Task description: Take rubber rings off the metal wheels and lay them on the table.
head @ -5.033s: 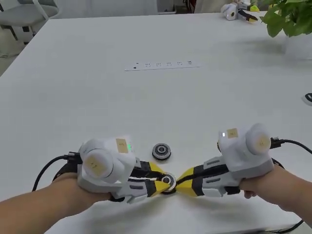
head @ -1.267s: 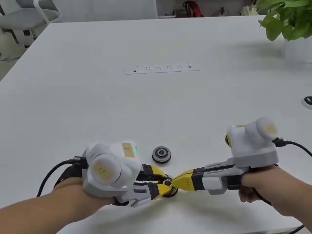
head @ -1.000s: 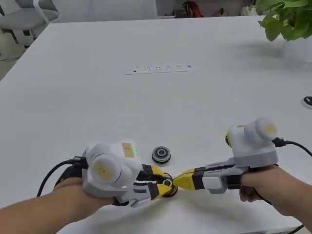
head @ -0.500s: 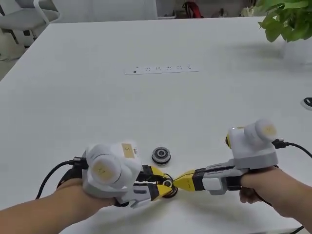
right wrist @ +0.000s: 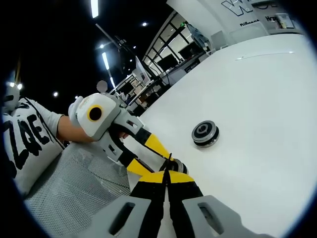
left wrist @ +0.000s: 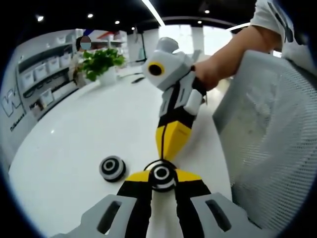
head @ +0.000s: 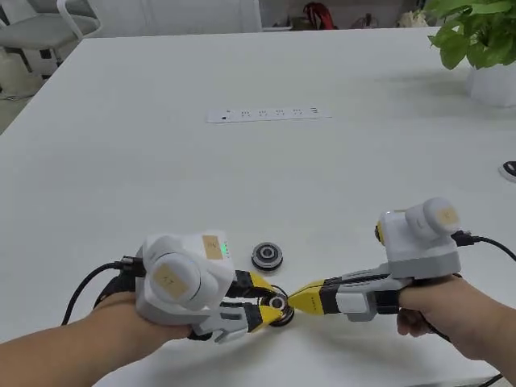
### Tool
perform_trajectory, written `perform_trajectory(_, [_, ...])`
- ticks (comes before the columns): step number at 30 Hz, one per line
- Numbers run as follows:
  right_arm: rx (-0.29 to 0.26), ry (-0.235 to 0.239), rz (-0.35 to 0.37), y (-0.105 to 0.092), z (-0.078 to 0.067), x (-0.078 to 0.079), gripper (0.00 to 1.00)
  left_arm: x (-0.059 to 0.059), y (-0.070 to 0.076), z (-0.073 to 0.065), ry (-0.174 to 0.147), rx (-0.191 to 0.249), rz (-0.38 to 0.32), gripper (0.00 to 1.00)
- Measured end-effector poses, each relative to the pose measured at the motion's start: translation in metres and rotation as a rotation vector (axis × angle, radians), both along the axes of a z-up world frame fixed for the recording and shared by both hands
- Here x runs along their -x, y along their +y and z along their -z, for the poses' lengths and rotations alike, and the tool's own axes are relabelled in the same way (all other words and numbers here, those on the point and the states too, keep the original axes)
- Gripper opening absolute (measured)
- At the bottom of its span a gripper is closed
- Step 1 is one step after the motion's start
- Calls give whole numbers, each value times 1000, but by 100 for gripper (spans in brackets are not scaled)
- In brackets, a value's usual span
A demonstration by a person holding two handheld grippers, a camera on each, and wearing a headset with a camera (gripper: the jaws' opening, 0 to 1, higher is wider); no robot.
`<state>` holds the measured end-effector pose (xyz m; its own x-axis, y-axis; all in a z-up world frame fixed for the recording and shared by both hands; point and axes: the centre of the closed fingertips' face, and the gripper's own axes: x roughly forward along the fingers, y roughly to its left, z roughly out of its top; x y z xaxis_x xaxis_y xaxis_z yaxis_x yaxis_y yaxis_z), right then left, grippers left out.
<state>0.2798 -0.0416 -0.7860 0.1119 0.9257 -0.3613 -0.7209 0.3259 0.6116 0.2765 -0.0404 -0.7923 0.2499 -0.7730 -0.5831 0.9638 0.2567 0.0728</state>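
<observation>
Ring-stripping step: left hand-held gripper (left wrist: 161,177) clamped the metal wheel (left wrist: 161,174), right hand-held gripper (right wrist: 167,173) pinched shut on its rubber ring (left wrist: 151,164); next move would need a steady outward peel.

There were two small round metal wheels with black rubber rings (head: 267,255) (head: 276,305), two yellow-tipped white grippers (head: 268,307) (head: 293,300), one flat white power strip (head: 268,114) and one leafy green plant (head: 476,32).

White table (head: 121,161) with wheel (head: 267,255), power strip (head: 268,114)
</observation>
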Motion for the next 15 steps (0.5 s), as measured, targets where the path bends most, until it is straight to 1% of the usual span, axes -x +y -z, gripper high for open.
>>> perform_trajectory(4, [-2, 3, 3, -1, 1, -1, 0, 1, 1, -1, -8, -3, 4, 18])
perform_trajectory(5, [-3, 5, 4, -1, 1, -1, 0, 1, 1, -1, -6, -3, 4, 18])
perform_trajectory(8, [-8, 6, 9, -1, 0, -1, 0, 3, 1, -2, -1, 0, 9, 22])
perform_trajectory(12, [-11, 8, 13, 0, 0, -1, 0, 5, 1, -3, -6, -3, 16, 25])
perform_trajectory(13, [-11, 9, 14, 0, 0, -1, 0, 6, 0, -3, -3, -1, 17, 25])
perform_trajectory(15, [-12, 8, 22, -1, -1, -2, 0, 7, 0, -6, -7, 3, 19, 27])
